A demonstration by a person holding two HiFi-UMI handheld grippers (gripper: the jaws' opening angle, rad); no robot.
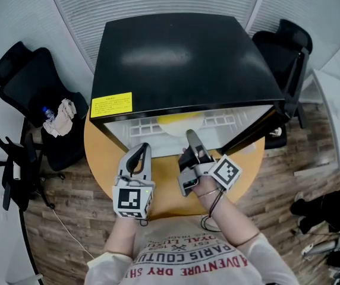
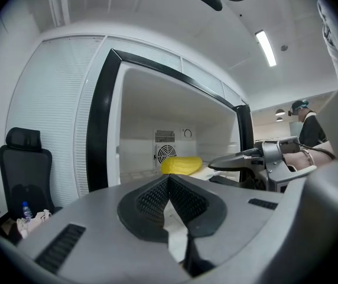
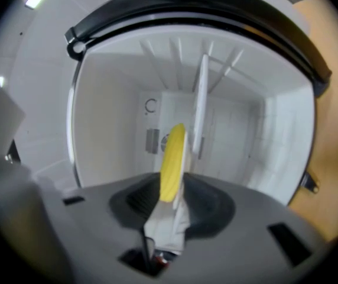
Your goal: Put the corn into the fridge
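Note:
The yellow corn lies on the white shelf inside the open black fridge, near its front. My right gripper reaches level into the opening just before the corn, rolled onto its side. Its jaws stand open, and the corn rests free on the shelf beyond the tips. From the left gripper view the corn sits past the right gripper, clear of its fingers. My left gripper hovers shut and empty over the table in front of the fridge's left side.
The fridge stands on a round wooden table; its door is swung open to the right. Black office chairs stand left and back right. A person stands farther off to the right.

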